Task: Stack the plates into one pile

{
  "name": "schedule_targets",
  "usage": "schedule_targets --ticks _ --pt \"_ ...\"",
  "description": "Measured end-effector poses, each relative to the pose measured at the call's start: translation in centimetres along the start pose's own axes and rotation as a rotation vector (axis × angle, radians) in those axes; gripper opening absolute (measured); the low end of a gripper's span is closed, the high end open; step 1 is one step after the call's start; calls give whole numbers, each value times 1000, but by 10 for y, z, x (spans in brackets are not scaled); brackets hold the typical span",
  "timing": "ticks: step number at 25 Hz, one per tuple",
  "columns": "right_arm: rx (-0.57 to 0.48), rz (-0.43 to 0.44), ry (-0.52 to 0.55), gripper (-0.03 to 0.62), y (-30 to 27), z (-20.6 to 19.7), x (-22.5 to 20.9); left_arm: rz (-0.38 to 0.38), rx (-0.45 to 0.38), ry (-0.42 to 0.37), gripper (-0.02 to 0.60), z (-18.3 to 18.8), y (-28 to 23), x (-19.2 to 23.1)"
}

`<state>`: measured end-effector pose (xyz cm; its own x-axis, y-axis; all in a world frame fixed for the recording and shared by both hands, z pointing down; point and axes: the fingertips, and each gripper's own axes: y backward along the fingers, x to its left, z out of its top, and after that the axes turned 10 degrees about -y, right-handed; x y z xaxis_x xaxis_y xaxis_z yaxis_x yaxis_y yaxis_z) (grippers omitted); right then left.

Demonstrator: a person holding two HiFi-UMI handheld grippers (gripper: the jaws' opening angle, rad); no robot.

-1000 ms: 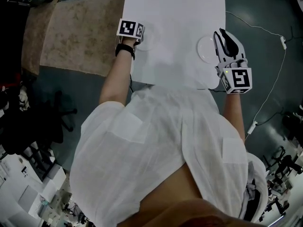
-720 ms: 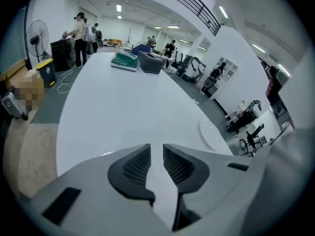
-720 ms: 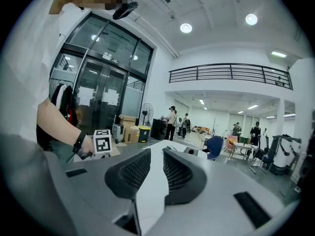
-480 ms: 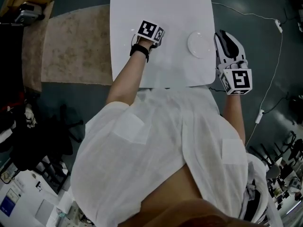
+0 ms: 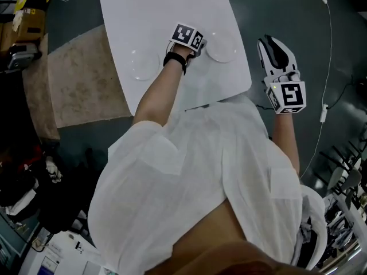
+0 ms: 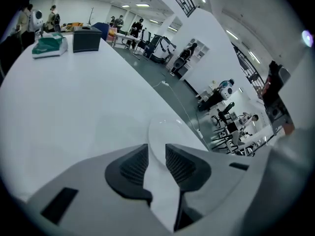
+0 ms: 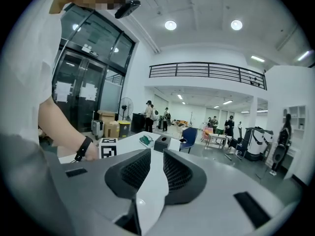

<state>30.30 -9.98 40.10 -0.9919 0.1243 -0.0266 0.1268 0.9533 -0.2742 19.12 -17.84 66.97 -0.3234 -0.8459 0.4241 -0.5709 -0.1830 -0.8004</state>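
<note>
Head view: on the white surface, one plate lies near the left edge. A second plate lies near the right edge, just beside the left tongs. The right tongs hover beyond the right edge.
Left gripper view: the tongs are opening, with the second plate just ahead, not clamped.
Right gripper view: the tongs are slightly apart and empty.

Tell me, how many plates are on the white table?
2. In the head view, the left plate sits near the table's left edge, and the right plate lies near its right edge. None seems hidden.
</note>
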Motion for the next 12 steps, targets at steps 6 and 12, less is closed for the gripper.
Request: schedule_targets --ticks 6,12 --pt "6 -68 -23 95 22 -13 -29 -28 69 26 120 -4 -35 -7" --pt "11 -99 -39 95 33 -19 -43 -2 97 28 121 -4 -44 -5"
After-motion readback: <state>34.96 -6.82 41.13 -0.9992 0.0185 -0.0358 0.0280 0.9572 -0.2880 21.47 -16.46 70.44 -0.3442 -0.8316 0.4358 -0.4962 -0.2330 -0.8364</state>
